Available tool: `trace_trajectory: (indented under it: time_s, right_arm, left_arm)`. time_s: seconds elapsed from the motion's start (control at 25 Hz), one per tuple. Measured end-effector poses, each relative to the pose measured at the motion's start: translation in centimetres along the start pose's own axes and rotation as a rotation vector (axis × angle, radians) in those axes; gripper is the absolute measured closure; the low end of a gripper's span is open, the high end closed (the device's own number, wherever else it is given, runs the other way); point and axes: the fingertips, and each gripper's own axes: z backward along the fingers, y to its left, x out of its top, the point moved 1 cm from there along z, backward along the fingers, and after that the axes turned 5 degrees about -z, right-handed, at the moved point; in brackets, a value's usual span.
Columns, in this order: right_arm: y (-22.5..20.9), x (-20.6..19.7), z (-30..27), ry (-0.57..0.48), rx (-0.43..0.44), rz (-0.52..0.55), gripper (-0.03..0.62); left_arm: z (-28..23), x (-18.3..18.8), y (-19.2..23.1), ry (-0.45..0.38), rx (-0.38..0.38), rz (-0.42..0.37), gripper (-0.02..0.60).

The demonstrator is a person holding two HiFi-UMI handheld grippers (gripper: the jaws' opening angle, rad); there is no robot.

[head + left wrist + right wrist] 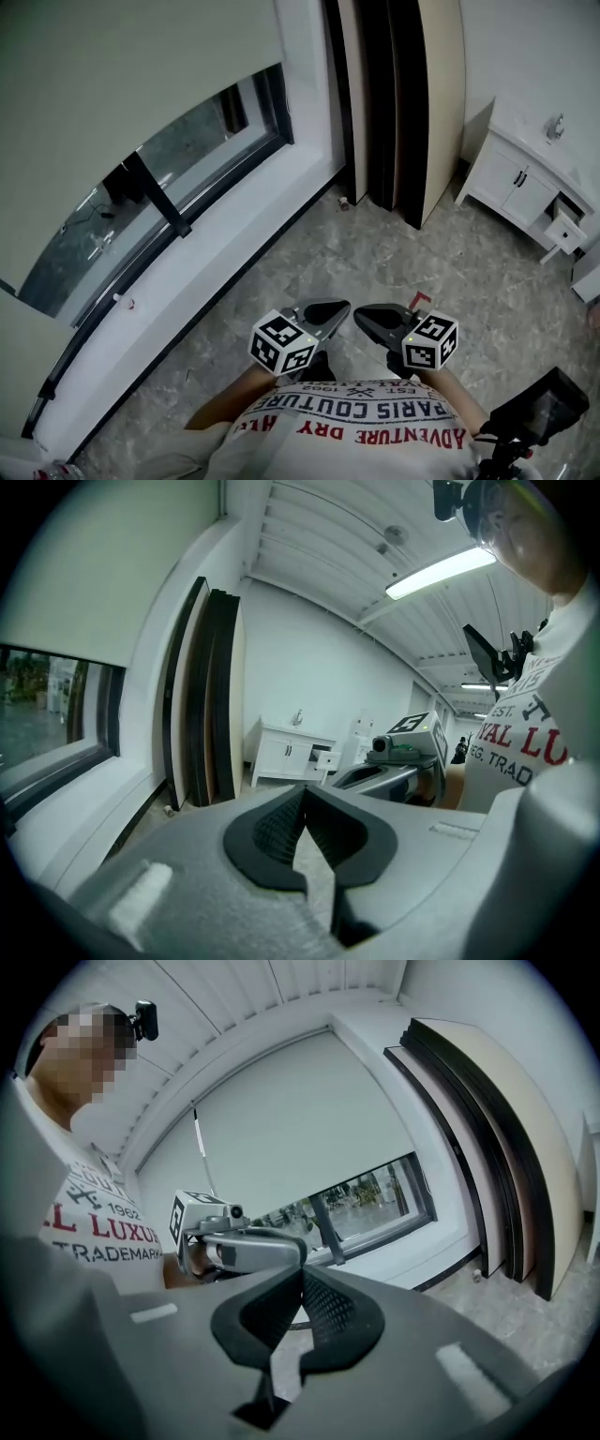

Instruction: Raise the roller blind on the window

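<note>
Left gripper (330, 309), right gripper (367, 319): jaws pressed together, empty, side by side at chest. Roller blind (122, 84) lies leftward; bead chain (198, 1143) hangs vertical at blind's edge. Left gripper nearer.

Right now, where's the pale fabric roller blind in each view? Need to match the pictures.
Head view: the pale fabric roller blind fills the upper left, above the bare part of the window.
Left gripper view: upper left, over the window.
Right gripper view: centre, covering most of the window.
Shared landmark: the dark and beige boards leaning beside the window.
</note>
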Motion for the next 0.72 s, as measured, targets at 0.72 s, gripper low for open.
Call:
trace_trajectory:
  time_s: [0.72]
  right_arm:
    - [-14.5,19.3,-21.1,-0.021,0.025,0.055,0.592]
  left_arm:
    - [3.2,9.8,32.8,-0.138,0.141,0.009,0.58]
